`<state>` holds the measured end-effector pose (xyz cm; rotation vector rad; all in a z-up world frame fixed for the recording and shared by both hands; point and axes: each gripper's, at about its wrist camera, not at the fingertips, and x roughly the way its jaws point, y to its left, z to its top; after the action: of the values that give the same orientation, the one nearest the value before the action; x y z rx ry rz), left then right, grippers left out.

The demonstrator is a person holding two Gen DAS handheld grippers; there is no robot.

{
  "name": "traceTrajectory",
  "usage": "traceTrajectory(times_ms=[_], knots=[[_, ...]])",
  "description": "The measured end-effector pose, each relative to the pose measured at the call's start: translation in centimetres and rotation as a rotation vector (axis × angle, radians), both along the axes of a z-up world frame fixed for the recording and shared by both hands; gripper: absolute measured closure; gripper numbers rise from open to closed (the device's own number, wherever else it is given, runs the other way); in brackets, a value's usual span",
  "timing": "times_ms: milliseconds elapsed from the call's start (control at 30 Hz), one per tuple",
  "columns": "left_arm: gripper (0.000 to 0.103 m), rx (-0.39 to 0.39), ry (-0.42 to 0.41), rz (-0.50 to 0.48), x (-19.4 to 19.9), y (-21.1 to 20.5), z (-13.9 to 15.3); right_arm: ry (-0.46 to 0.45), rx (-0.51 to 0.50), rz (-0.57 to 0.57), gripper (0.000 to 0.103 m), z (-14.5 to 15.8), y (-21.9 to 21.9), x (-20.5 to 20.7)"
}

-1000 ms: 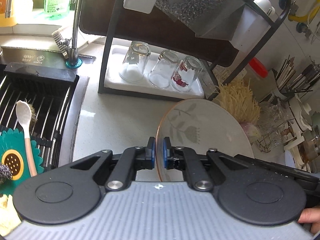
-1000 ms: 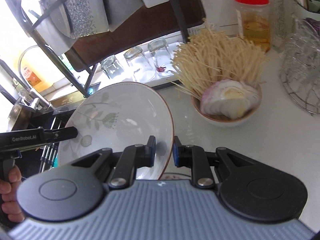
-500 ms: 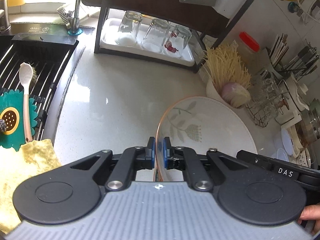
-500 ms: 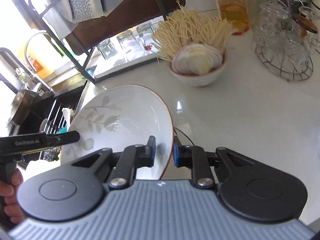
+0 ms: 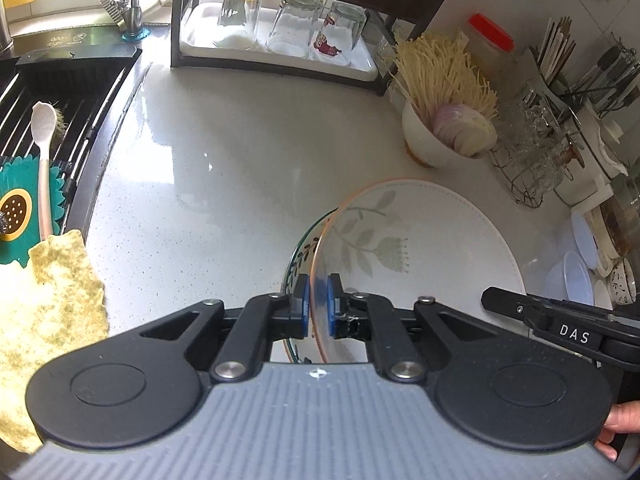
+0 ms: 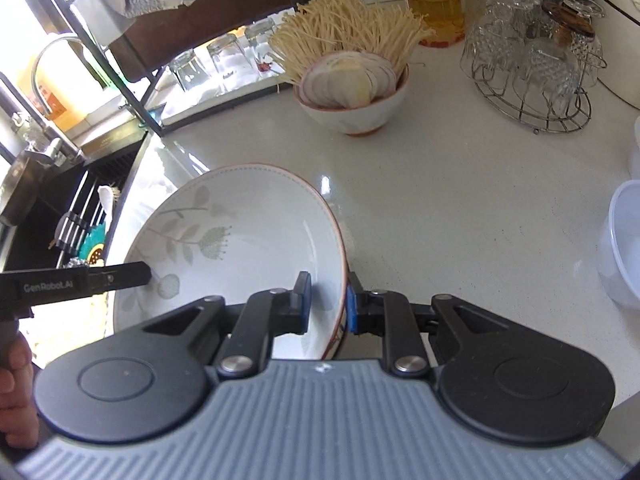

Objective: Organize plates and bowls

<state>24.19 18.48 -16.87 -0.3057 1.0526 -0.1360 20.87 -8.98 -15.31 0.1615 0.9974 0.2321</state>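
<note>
A white deep plate with a leaf pattern and a thin orange rim (image 5: 420, 248) is held just above the counter by both grippers. My left gripper (image 5: 318, 306) is shut on its left rim. My right gripper (image 6: 327, 304) is shut on its right rim, and the plate (image 6: 240, 240) fills the left of that view. Under it, in the left wrist view, the edge of a second plate with a green rim and dark leaf marks (image 5: 296, 256) shows on the counter. The rest of that lower plate is hidden.
A bowl of noodles and sliced onion (image 5: 444, 136) stands behind. A dish rack with upturned glasses (image 5: 292, 28) is at the back. A wire basket of glasses (image 6: 532, 68) and plastic tubs (image 6: 624, 244) are right. The sink (image 5: 52, 92) and a yellow cloth (image 5: 44, 304) are left.
Both grippers have carried the plate down and back from the rack toward the counter. The green-rimmed plate has come into view beneath it. Both grips have stayed shut.
</note>
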Motion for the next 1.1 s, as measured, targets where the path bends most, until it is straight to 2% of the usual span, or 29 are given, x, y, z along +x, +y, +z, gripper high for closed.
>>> traceTrajectory(times_ms=[367, 633, 767, 933, 1100], knots=[[0.093, 0.055, 0.05, -0.001, 0.4, -1.0, -0.4, 0.022, -0.007, -0.031, 0.082, -1.0, 0.0, -0.3], [0.093, 0.043, 0.081, -0.007, 0.9, -1.1, -1.0, 0.049, 0.015, -0.065, 0.081, -2.0, -0.4, -0.2], [0.09, 0.083, 0.079, -0.024, 1.1, -1.2, -0.7, 0.029, 0.023, -0.067, 0.081, -1.8, -0.3, -0.1], [0.089, 0.084, 0.074, -0.031, 1.1, -1.0, -0.3, 0.011, 0.035, -0.078, 0.081, -1.5, -0.3, 0.0], [0.076, 0.087, 0.072, -0.033, 0.9, -1.2, 0.2, -0.011, 0.037, -0.079, 0.081, -1.0, -0.4, -0.3]])
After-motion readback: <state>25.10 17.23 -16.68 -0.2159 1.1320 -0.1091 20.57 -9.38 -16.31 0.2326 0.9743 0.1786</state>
